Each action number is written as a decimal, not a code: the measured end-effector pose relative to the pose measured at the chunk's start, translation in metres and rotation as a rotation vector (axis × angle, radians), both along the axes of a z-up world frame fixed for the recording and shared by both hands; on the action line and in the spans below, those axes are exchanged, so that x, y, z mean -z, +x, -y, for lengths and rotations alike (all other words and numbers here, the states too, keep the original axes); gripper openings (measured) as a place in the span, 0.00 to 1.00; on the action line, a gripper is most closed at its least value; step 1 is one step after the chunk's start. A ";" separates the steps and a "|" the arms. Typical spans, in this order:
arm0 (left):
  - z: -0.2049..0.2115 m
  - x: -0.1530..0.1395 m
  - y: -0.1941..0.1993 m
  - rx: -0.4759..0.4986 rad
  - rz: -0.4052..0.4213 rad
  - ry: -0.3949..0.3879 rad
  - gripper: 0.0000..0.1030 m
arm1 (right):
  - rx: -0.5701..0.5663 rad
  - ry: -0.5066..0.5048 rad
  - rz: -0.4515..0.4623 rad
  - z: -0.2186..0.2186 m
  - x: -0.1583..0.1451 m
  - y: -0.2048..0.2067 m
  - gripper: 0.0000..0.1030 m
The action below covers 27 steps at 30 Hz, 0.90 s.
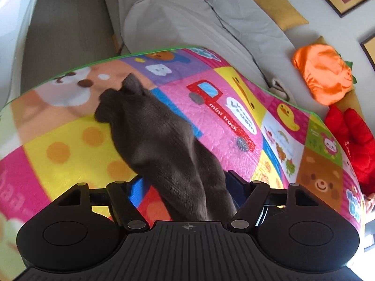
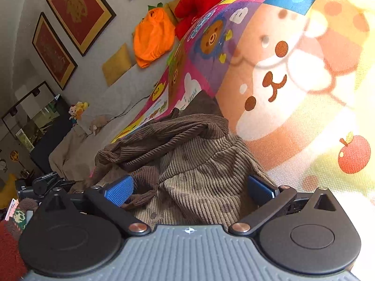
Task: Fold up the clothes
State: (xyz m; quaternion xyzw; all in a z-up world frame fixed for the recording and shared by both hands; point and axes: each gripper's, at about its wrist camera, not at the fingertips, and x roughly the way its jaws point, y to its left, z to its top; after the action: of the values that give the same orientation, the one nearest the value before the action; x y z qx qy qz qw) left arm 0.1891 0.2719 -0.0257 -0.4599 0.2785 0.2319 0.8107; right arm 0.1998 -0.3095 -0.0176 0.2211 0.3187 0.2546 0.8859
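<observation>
A dark grey-brown garment strip runs from between my left gripper's fingers out over the colourful play mat, ending in a bunched tip. My left gripper has its jaws apart with this cloth filling the gap, and no pinch shows. In the right wrist view a crumpled brown corduroy garment lies on the mat. My right gripper is wide open just above it, its blue pads either side of a fold and not pressing on it.
Beyond the mat lie a grey cover, an orange cloth, a red garment and yellow cushions. A dark cable crosses the cover. Framed pictures hang on the wall. A red knitted sleeve shows at the lower left.
</observation>
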 end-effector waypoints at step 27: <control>0.266 -0.072 0.016 1.066 0.290 0.572 0.92 | -0.107 -0.109 0.054 -0.005 -0.043 0.008 1.00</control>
State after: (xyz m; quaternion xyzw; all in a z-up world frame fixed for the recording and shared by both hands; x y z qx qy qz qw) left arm 0.2051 0.0055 0.0467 -0.0489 0.2835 -0.2040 0.9358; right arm 0.2075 -0.3042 0.0251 0.1481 0.3193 0.2897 0.8901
